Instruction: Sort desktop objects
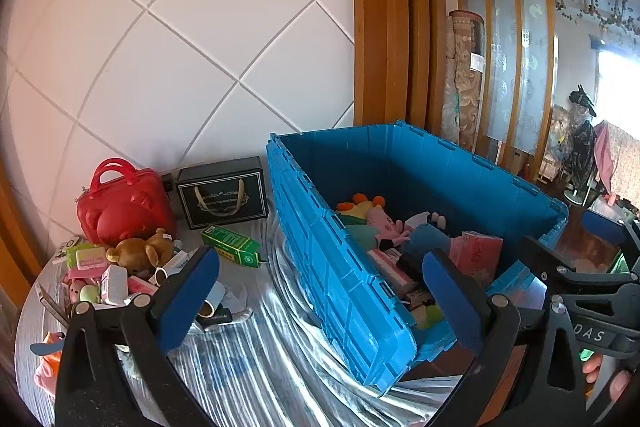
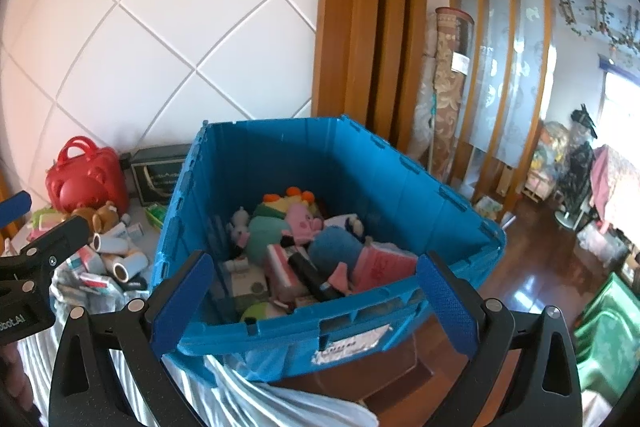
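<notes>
Ribbed blue plastic crate (image 2: pixel 304 163) on a silvery striped tablecloth (image 1: pixel 256 355)
Both the left gripper (image 1: pixel 320 291) and right gripper (image 2: pixel 316 301) hold blue-padded fingers apart, empty; soft plush toys (image 2: pixel 300 223) fill the crate; a glossy red case (image 1: pixel 124 207) sits left

Crate (image 2: pixel 360 179): blue. Handbag (image 1: pixel 124 203): red. Carton (image 1: pixel 232 245): green. Gift box (image 1: pixel 224 199): black. Table cover (image 1: pixel 260 359): silver-striped.
</notes>
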### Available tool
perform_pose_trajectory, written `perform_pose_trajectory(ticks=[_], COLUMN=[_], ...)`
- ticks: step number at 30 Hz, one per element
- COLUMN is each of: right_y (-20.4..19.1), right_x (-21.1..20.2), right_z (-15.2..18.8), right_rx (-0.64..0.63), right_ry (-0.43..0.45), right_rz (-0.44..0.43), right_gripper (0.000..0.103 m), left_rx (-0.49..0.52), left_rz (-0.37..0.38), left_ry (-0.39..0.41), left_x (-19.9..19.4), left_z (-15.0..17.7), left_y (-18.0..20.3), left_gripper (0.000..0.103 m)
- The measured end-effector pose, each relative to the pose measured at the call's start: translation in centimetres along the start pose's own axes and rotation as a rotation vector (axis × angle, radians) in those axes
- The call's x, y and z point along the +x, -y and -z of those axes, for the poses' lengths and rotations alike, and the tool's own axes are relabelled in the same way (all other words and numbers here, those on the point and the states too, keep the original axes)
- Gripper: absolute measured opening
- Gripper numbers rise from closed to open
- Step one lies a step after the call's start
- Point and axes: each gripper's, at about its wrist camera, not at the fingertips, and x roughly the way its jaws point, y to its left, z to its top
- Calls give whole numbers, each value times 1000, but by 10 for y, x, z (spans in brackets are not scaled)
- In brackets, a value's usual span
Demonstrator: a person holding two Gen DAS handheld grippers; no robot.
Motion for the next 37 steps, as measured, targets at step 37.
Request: perform_pose_trajectory(ticks=[37], right_y=[13], right_x=[28], right_z=[-6], right_rx=[4], right_ry=[-31], right_rz=[-14], right_gripper=[103], left_rx=[10], left_rz=[-28], left_ry=[-32], left_x=[24], left_z=[-1], left_y=[12], left_gripper=[103])
